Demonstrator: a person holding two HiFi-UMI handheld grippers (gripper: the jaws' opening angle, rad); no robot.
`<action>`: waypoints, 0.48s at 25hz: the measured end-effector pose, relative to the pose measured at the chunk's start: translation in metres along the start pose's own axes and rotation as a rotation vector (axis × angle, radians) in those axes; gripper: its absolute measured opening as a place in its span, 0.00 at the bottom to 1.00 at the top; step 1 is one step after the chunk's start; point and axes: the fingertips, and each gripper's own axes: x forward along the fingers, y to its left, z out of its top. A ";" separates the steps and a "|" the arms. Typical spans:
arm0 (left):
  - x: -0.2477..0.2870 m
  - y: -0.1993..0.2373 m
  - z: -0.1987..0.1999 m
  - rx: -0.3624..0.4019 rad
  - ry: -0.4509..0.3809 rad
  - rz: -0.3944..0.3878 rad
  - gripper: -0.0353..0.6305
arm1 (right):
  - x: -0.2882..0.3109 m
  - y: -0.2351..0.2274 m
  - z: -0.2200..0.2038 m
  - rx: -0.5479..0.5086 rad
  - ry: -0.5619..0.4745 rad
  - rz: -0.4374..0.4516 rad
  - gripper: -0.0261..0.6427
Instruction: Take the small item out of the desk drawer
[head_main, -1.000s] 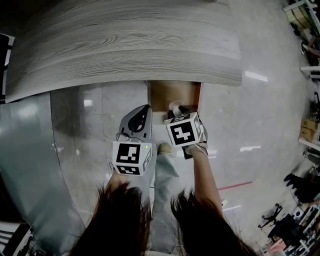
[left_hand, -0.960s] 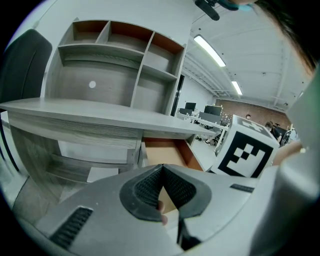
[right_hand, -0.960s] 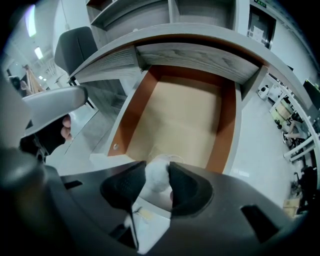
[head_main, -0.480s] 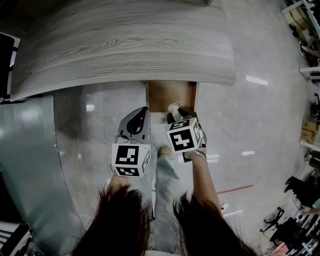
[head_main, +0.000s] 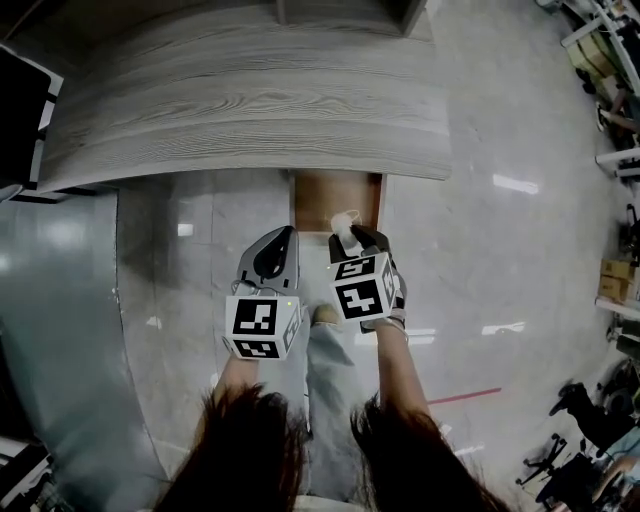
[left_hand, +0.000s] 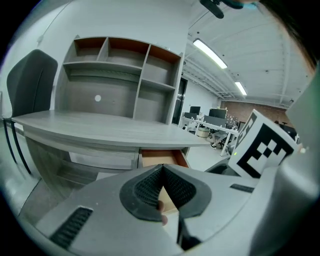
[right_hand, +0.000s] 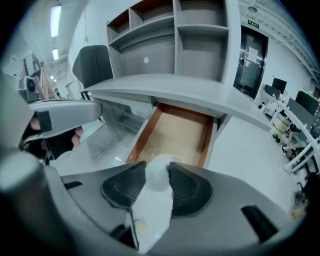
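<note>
We judged the task nearly done. The right gripper (head_main: 352, 238) had its jaws clamped on the small item (right_hand: 156, 180), a pale, soft-looking thing with a rounded top that stuck up between the pads. It was held up out of the drawer (head_main: 322, 196), roughly above the drawer's front edge. The drawer stood pulled out from under the table (head_main: 250, 110), and the part of its brown floor that we could see was bare. By our reading, what was left was to carry the item clear and put it somewhere. Shutting the drawer was no part of the task as worded.

The left gripper (left_hand: 162, 172) had its jaws together at the tips with nothing between them, and it hung just beside the right one, in front of the table.

The head view gave us the layout from above: both grippers side by side, with the drawer beyond them. It could not show how the item sat in the grip. The right gripper view showed that, with the pads pressing the item from both sides. That view and the left gripper view also showed the shelf unit (right_hand: 175, 35) on the table and a chair (right_hand: 92, 65), neither of which the head view made plain.
</note>
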 end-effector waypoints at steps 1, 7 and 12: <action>-0.003 -0.002 0.002 -0.001 -0.005 0.005 0.07 | -0.004 0.000 0.001 -0.002 -0.008 0.001 0.28; -0.020 -0.014 0.013 -0.004 -0.020 0.033 0.07 | -0.031 0.001 0.006 -0.011 -0.063 -0.004 0.28; -0.036 -0.029 0.024 -0.010 -0.027 0.059 0.07 | -0.062 -0.002 0.009 -0.012 -0.120 -0.017 0.28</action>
